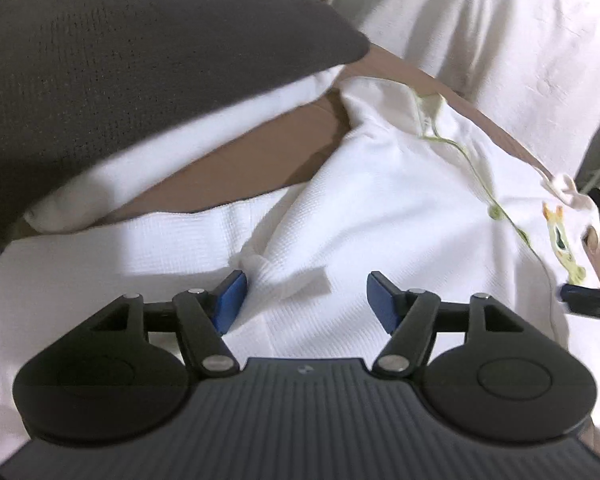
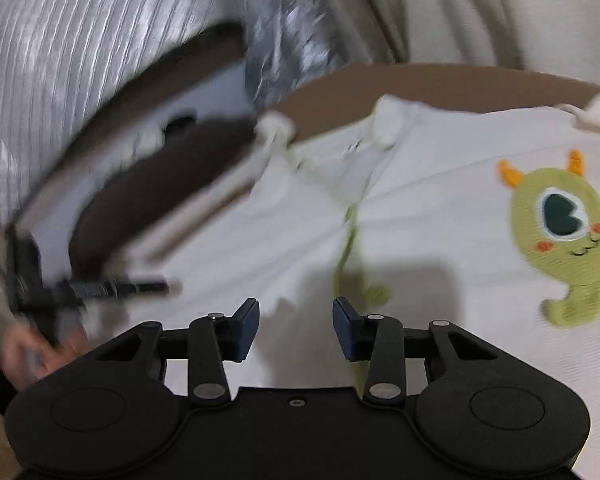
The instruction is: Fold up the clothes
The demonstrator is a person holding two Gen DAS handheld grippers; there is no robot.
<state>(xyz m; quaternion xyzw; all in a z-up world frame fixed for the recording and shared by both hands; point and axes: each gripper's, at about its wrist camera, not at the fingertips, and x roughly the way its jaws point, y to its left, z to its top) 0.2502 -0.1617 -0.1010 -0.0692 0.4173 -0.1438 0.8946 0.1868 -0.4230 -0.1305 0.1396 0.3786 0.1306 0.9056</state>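
1. I see the white shirt (image 2: 420,220) spread flat on the brown table (image 2: 440,80), its green monster (image 2: 564,236) facing up.
2. My left gripper (image 1: 306,300) is spread over a shirt fold, gripping nothing.
3. My right gripper (image 2: 296,328) is spread too, empty.
4. A dark folded garment (image 1: 120,72) lies just beside the shirt, crowding its edge.

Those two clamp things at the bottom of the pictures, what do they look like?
Both match: the left gripper and right gripper each have a ribbed dark grey body, two round black housings, black link arms with silver pivot pins, and blue pads on the fingers.
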